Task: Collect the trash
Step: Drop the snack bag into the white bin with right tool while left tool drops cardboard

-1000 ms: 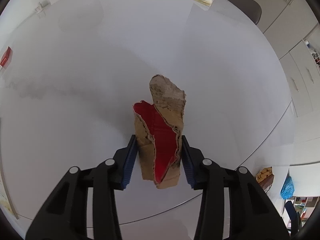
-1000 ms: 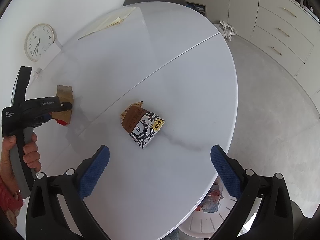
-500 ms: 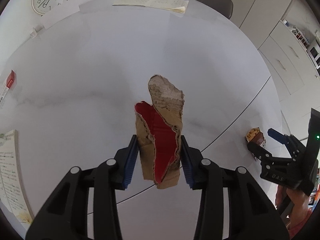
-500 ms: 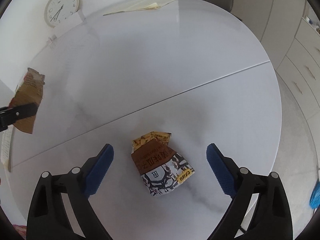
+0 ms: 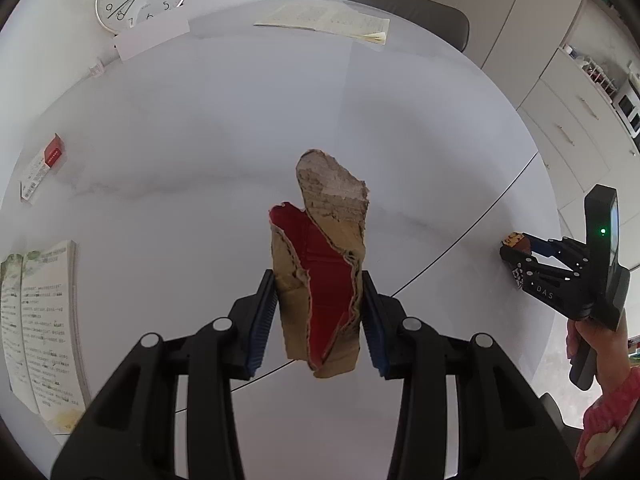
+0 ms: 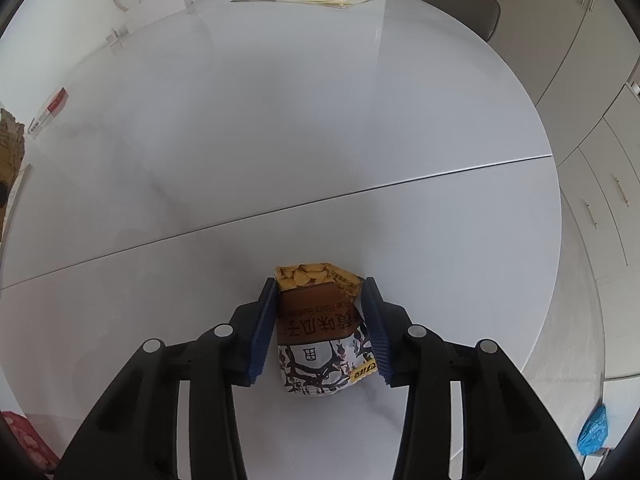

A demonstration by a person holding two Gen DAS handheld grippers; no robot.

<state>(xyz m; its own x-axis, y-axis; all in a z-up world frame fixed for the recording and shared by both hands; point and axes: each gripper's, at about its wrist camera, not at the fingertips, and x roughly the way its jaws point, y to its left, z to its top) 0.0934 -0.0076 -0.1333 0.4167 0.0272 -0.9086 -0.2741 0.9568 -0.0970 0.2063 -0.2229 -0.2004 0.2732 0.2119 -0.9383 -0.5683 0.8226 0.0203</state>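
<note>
Right wrist view: the right gripper [image 6: 322,328] has its fingers pressed on the light, crinkly snack bag [image 6: 320,330] lying on the counter [image 6: 280,140]. The left gripper [image 5: 318,320] pinches stiff torn cardboard [image 5: 322,264] mid-air.

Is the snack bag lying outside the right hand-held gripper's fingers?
No, the snack bag sits between the right hand-held gripper's blue fingers, which press its sides on the table.

Bare table [image 6: 320,120] lies beyond the fingers [image 6: 264,324]; books [image 5: 40,320] crowd its edges.
</note>
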